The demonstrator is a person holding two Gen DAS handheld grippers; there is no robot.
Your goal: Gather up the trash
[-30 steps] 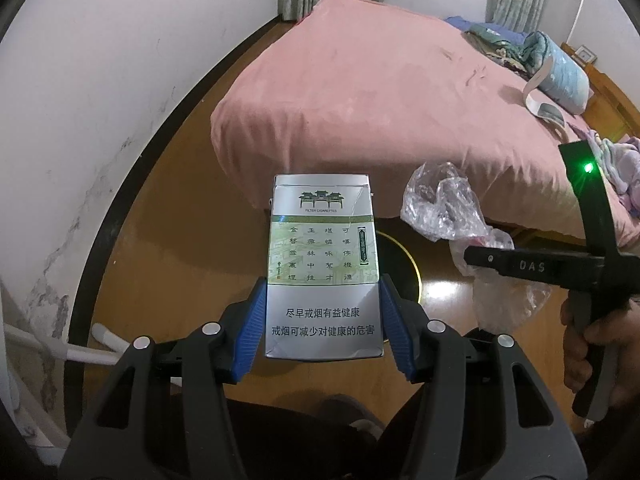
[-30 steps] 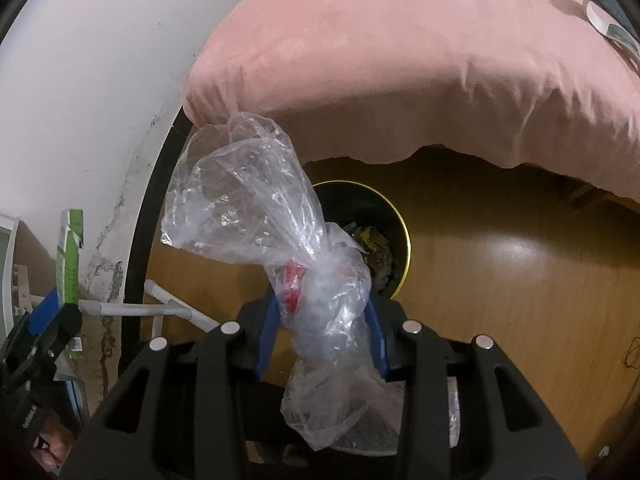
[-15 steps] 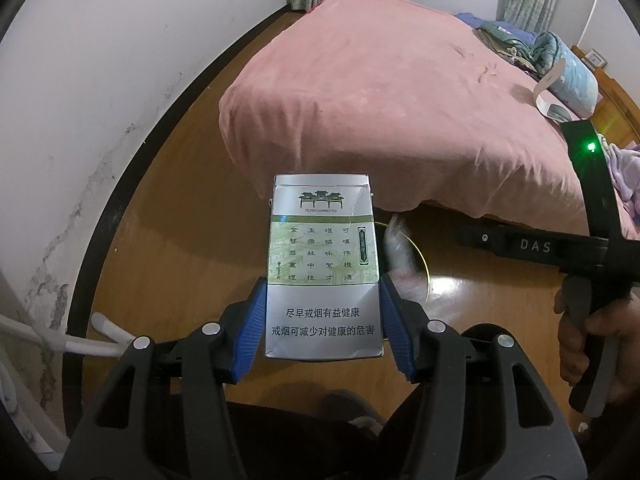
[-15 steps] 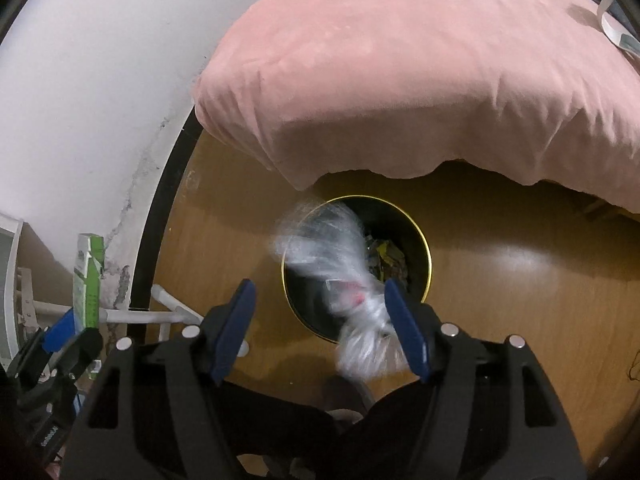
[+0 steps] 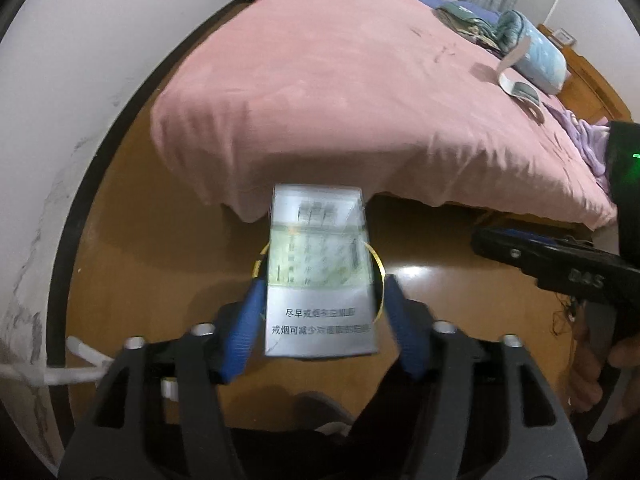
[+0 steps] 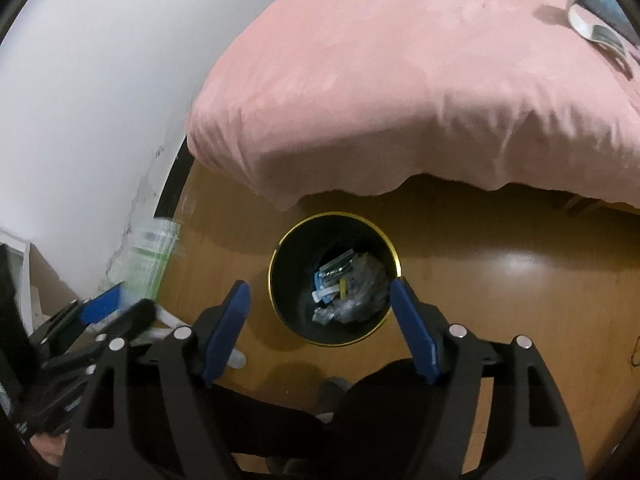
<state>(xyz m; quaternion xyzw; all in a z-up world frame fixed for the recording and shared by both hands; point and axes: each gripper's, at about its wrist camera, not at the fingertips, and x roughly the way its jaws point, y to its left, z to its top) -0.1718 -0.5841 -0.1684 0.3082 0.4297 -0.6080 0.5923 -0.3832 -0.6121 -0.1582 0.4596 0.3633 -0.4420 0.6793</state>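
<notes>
Both grippers opening; left gripper [image 5: 322, 312] frames the cigarette pack [image 5: 320, 276]; right gripper [image 6: 320, 316] bare over bin [image 6: 280, 260].

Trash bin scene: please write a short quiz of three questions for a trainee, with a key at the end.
1. True or false: the bin is empty.
2. What is between the fingers of the left gripper? A: a cigarette pack. B: a bottle. C: nothing.
3. What colour is the bed cover above the bin?

Key:
1. False; trash lies inside it.
2. A; the jaws are opening and the pads already stand off the pack.
3. Pink.
</notes>
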